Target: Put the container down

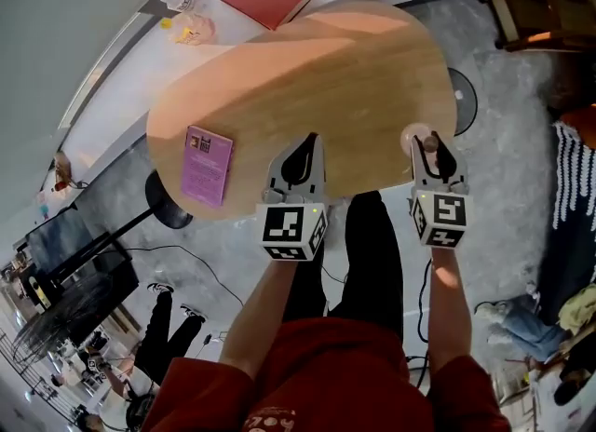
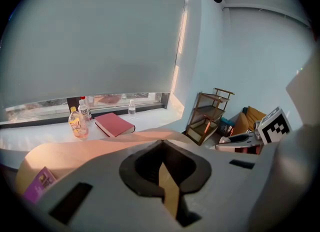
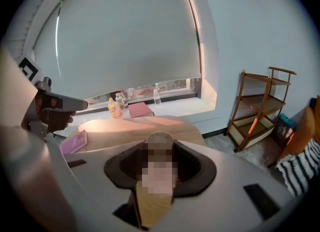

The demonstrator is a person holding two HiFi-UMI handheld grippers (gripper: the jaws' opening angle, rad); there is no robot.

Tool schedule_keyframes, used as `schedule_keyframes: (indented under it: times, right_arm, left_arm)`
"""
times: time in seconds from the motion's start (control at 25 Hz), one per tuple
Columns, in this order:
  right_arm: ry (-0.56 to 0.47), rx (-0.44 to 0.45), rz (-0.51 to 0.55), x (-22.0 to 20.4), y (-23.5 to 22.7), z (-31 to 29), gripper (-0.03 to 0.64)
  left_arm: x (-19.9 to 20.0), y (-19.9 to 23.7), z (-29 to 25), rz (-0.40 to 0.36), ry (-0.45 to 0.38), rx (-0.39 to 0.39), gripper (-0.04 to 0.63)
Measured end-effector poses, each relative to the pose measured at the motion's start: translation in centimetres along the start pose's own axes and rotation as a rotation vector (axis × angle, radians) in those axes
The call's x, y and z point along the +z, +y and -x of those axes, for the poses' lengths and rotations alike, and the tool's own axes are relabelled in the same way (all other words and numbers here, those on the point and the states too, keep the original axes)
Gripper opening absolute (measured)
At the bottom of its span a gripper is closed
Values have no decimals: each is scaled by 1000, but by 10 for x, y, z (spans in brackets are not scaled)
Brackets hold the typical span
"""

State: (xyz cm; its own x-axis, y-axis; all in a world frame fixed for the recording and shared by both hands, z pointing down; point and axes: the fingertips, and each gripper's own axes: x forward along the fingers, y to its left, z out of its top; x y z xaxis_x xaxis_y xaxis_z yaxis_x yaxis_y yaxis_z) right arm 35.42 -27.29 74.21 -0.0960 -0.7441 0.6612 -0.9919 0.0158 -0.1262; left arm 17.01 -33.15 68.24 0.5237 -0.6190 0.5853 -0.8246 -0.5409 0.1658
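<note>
Right gripper (image 1: 431,153) clamped on the container (image 1: 416,136), held between its jaws over the wooden worktop's (image 1: 307,76) near edge; left gripper (image 1: 303,153) alongside, jaws together, empty.

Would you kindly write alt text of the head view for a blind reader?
From above: the right tongs grip a round container over the near edge of an oval wooden table. The left tongs hang beside them, shut and empty; a purple booklet lies on the table's left.
</note>
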Motion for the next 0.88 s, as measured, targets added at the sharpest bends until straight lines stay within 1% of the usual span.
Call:
schedule_keyframes:
  times: [0.16, 0.32, 0.68, 0.88]
  right_arm:
    - [27, 4, -2, -23, -5, -22, 138]
    - [40, 3, 13, -37, -11, -43, 138]
    - [49, -5, 103, -54, -17, -77, 138]
    - [53, -16, 104, -63, -20, -87, 138]
  left_arm:
    - [-20, -7, -14, -1, 33, -13, 5]
    - [-34, -11, -24, 1, 54, -13, 5]
    - [-49, -15, -36, 8, 84, -26, 6]
    - [-52, -16, -42, 8, 88, -32, 5]
